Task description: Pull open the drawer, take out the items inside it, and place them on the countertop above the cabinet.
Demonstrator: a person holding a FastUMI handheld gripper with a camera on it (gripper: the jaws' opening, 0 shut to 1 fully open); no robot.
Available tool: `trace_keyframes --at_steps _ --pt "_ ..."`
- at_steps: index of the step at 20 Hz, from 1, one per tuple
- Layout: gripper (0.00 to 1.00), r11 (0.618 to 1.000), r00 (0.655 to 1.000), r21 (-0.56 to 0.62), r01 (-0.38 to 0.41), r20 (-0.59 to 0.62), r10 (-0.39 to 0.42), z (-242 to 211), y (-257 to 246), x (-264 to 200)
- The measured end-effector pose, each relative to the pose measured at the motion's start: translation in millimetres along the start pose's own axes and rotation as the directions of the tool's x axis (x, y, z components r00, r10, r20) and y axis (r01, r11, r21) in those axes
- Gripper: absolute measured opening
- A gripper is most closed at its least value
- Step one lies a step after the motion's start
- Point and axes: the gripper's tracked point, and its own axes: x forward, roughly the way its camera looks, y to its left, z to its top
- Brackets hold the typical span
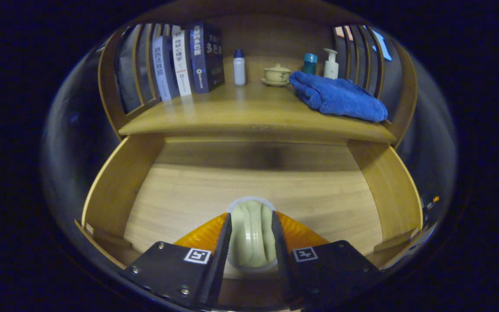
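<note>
Both fingers of the claw clamp a pale green, glossy ribbed cup over the open wooden drawer's front edge. A blue fluffy towel lies at the desk's right edge.

Beside the lidded ceramic cup: a white bottle and upright books on one side; a folded blue towel, teal container and pump dispenser on the other.

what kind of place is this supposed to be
Probably a home study or bedroom corner mocked up in a booth: a wooden cabinet with its drawer pulled open, books upright on the countertop, and a blue towel beside bottles. The gripper is shut on a pale green item in the drawer.
</note>
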Motion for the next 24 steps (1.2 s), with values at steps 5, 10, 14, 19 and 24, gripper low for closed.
trace_keyframes --at_steps 5,10,14,19,24 --pt "0.26 1.0 1.0 0.013 0.013 -0.004 -0.013 -6.0 -6.2 10.0" --pt "0.16 1.0 0.998 0.011 0.027 0.059 -0.027 8.7 -3.6 -4.1" --pt "0.16 0.999 0.983 0.018 0.035 0.179 -0.038 45.4 0.0 -35.2" --pt "0.16 0.999 0.92 0.045 0.02 0.39 -0.035 124.0 6.6 -59.7" --pt "0.16 0.999 0.881 0.036 0.0 0.473 -0.017 185.2 10.8 -41.0"
